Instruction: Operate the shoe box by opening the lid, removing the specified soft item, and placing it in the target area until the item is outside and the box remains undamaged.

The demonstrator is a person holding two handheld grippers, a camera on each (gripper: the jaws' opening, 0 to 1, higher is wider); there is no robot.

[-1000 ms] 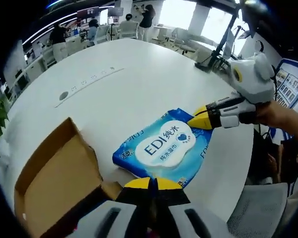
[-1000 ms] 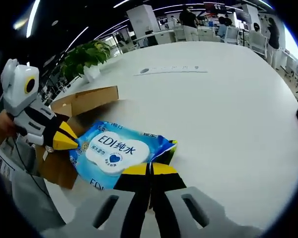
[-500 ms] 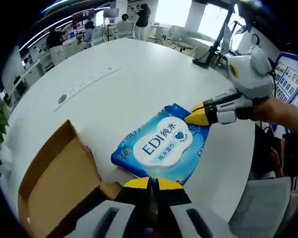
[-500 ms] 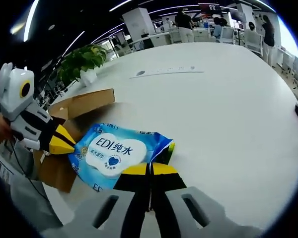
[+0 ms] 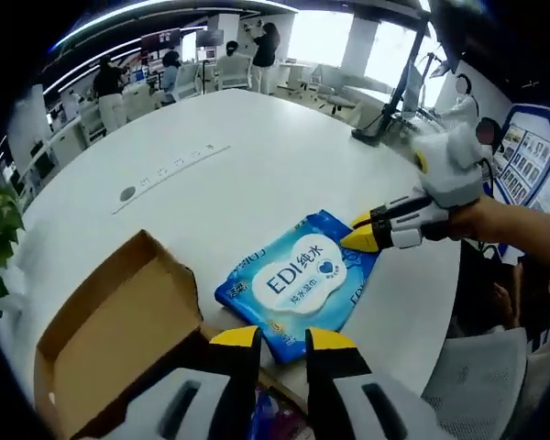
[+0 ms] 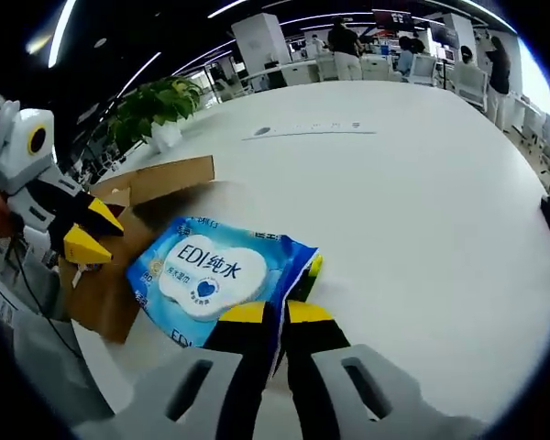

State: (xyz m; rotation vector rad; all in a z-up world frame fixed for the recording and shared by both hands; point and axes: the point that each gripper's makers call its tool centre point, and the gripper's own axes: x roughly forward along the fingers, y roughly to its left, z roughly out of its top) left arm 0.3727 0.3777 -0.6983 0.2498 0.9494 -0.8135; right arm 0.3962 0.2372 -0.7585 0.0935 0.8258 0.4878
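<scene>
Left gripper view: left gripper (image 5: 281,337) jaws spread; right gripper (image 5: 356,239) pinching wipes pack (image 5: 298,282) corner.

A large white round table (image 5: 257,156) carries a blue wet-wipes pack (image 5: 298,282) lying flat near its edge, label up. Just beside the pack an open brown cardboard shoe box (image 5: 110,335) sits at the table's edge.

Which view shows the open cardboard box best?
The left gripper view: the cardboard box lies near, its flap and brown inside facing the camera beside the wipes pack. In the right gripper view the box sits farther off, partly behind the pack and the left gripper.
</scene>
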